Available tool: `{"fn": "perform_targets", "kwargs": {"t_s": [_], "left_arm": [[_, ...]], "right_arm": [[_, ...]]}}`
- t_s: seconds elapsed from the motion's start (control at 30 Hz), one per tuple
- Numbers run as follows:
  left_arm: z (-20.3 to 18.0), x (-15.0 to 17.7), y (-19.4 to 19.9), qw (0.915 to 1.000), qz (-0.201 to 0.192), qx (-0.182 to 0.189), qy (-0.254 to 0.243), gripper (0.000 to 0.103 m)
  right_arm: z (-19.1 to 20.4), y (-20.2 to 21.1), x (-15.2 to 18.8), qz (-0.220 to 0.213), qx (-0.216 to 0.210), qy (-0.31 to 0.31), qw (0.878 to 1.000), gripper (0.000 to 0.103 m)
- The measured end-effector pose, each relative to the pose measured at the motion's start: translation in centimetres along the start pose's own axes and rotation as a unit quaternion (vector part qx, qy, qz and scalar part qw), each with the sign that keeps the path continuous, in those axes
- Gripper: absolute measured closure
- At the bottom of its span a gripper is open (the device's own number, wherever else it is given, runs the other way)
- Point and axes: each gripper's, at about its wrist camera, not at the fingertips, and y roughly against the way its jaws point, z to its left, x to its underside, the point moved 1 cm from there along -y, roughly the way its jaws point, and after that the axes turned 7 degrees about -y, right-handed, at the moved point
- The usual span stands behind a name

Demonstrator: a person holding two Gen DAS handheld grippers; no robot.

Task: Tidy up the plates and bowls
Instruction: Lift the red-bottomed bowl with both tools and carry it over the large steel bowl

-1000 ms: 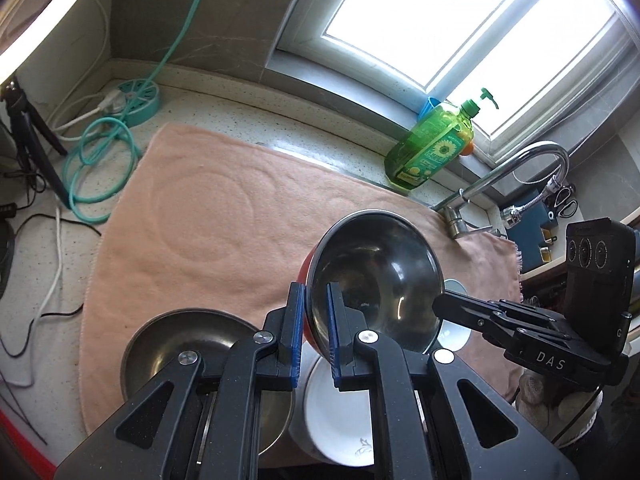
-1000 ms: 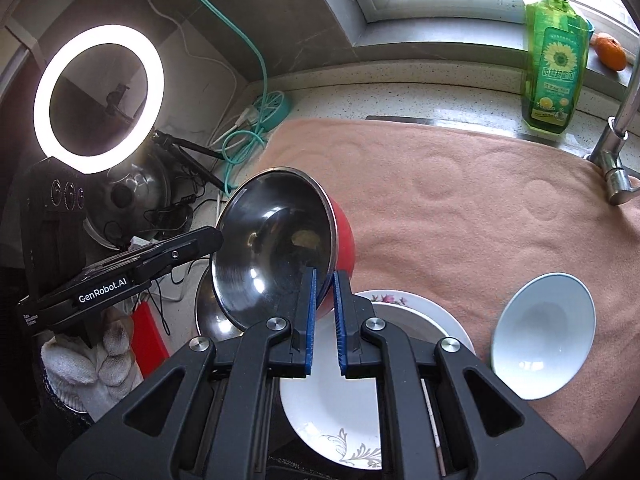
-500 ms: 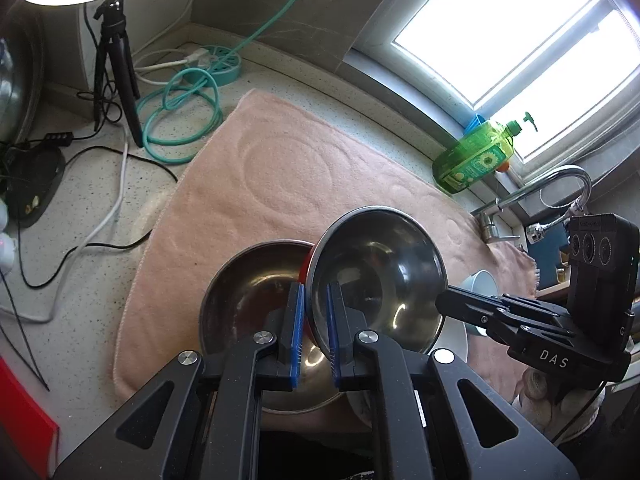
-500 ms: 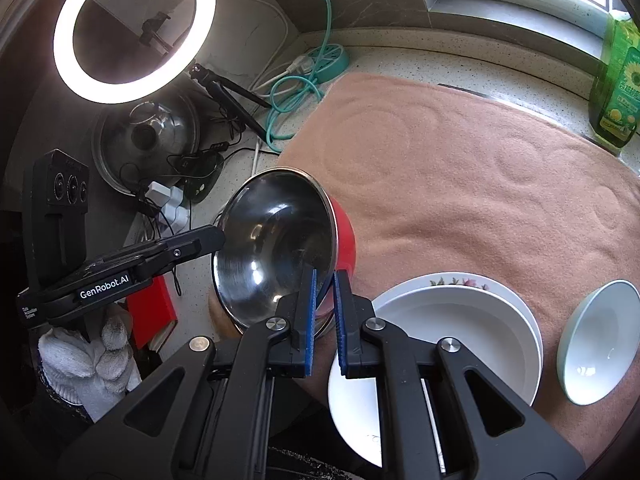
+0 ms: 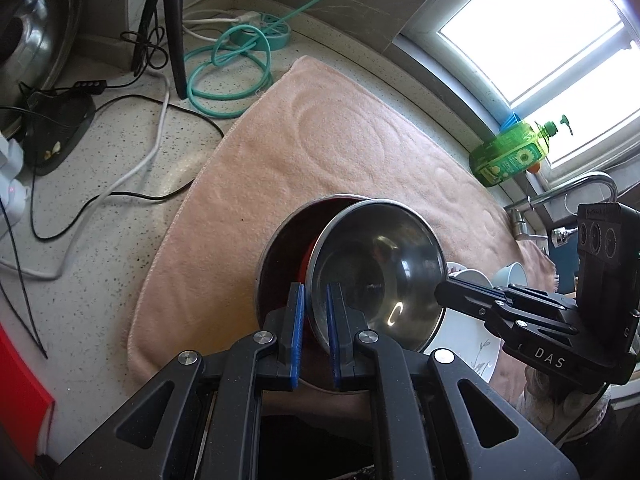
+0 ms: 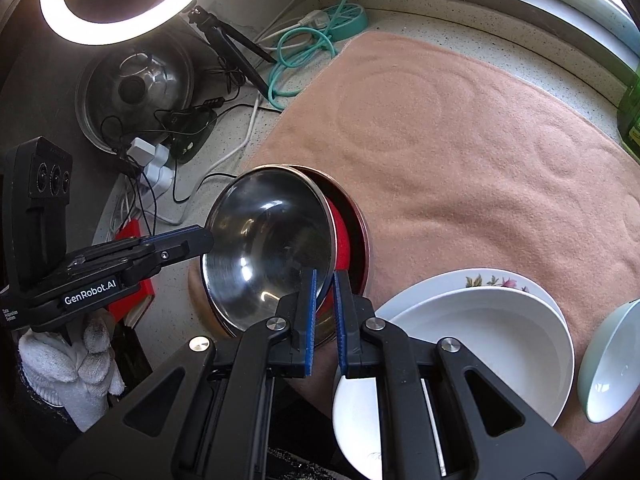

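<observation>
Two grippers, left gripper (image 5: 316, 324) and right gripper (image 6: 325, 312), clamped on opposite rims of the steel bowl (image 5: 378, 270), tilted directly above the second bowl (image 5: 286, 248) on the towel (image 5: 320, 140); straight down to nest.

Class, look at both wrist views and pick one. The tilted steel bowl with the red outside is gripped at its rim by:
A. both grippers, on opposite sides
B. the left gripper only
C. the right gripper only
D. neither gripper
A: the left gripper and the right gripper each pinch the rim of the steel bowl, on opposite sides, as it tilts into the second steel bowl.
</observation>
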Motion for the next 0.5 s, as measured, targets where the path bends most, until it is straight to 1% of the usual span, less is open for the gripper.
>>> {"fn": "perform_targets", "kwargs": {"t_s": [0.5], "left_arm": [[0.4, 0.2, -1.0, 0.9997, 0.020, -0.011, -0.003, 0.094]], "right_arm": [[0.2, -1.9, -0.2, 0.022, 0.015, 0.003, 1.000, 0.094]]}}
